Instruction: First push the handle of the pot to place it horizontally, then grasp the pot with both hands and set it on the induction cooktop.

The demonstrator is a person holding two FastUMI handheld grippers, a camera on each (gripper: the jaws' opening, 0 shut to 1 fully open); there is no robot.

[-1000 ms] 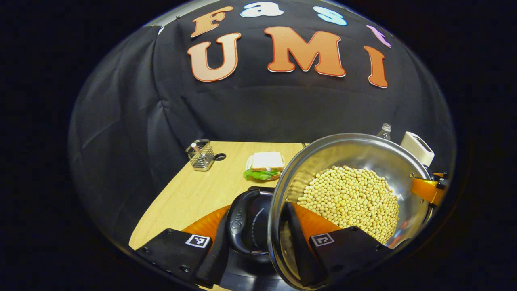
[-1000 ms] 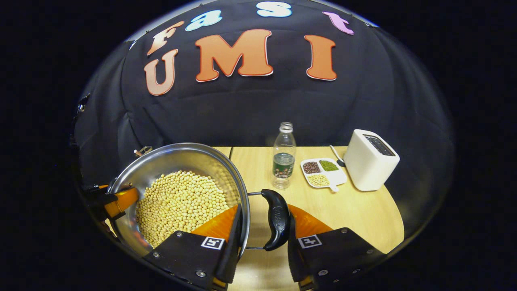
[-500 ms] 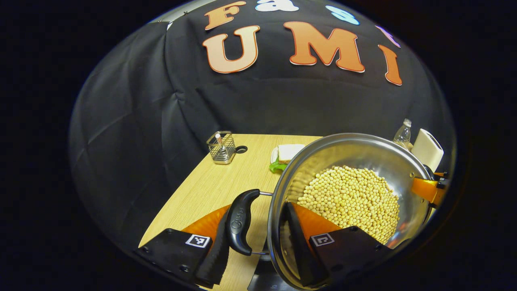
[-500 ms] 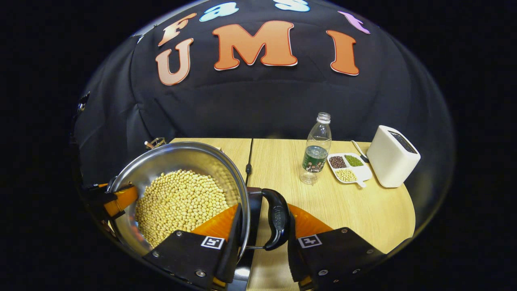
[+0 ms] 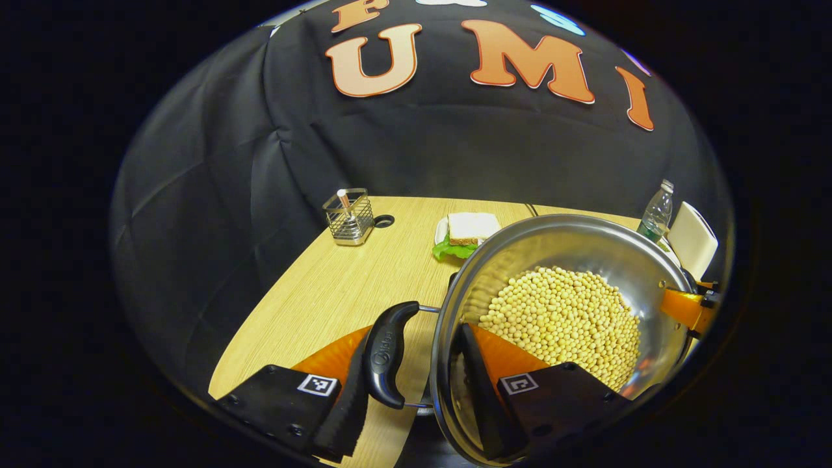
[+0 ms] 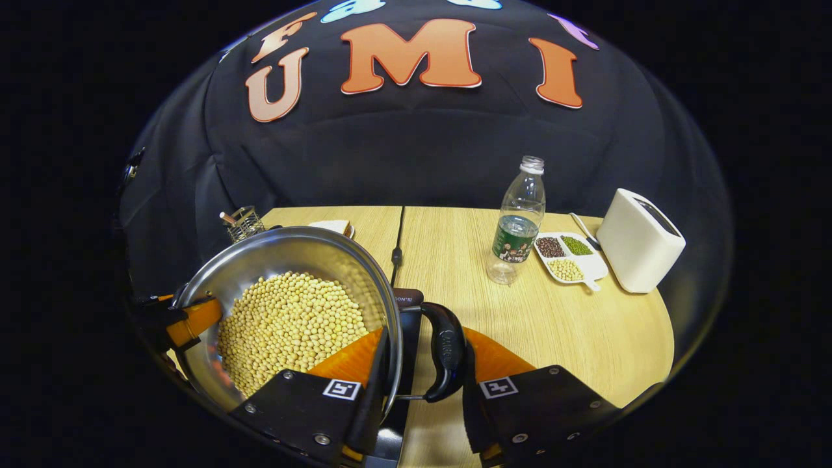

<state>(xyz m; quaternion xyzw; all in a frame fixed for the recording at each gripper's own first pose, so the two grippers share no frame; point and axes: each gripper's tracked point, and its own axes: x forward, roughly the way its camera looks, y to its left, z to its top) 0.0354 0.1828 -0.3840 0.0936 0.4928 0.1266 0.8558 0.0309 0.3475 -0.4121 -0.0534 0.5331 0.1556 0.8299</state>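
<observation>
Desk [image 6: 572, 325]: light wood, seam down the middle, booth wall behind. Pot [image 5: 585, 247]: wide steel pan carried between the two grippers above the near edge of the desk, filled with a deep layer of soybeans [image 5: 565, 318]. Induction cooktop [image 6: 406, 305]: dark slab showing just under the pot's right side, near the seam; pot looks close to over it, contact cannot be told. Left gripper [image 5: 416, 390] straddles the pot's left side, one finger outside the black loop handle [image 5: 385, 357], the other inside the rim, closed down on handle and wall together. Right gripper [image 6: 419, 390] does the same on the opposite handle [image 6: 445, 357]. Judgement: load is heavy and rigid; beans are loose and will shift or spill if the pot tilts; polished steel is slippery, so the handles with the rim are the sound holds; keep both sides level. Far right of the desk: toaster [image 6: 640, 240], bottle [image 6: 517, 227], divided dish [image 6: 569, 260]. Far left: wire basket [image 5: 349, 218], sandwich [image 5: 469, 231].
</observation>
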